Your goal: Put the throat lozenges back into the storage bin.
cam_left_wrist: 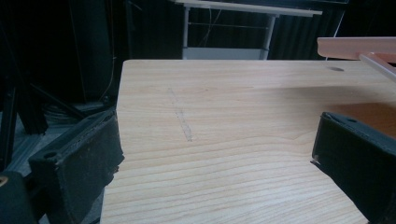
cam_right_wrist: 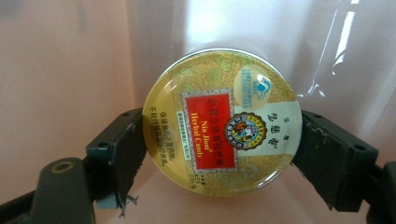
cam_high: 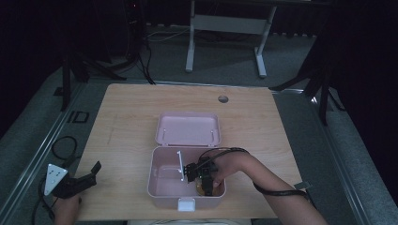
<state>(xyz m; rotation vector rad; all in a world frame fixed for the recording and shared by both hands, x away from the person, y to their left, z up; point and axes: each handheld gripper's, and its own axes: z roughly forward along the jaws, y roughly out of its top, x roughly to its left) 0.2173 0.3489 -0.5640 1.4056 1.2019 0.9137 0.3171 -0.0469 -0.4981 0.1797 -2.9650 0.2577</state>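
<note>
A round gold candy tin with a red label sits between the two black jaws of my right gripper, which press on its left and right rims. In the high view that gripper reaches down into the front right corner of an open pink box, with the tin low inside against the pink floor. The box's lid lies folded back behind it. My left gripper rests at the table's front left edge with its jaws wide apart, and the bare wood between them shows in the left gripper view.
A white divider stands inside the box, left of the right gripper. A white latch sticks out from the box's front wall. The wooden table has a round cable hole at the back. A table frame stands on the floor beyond.
</note>
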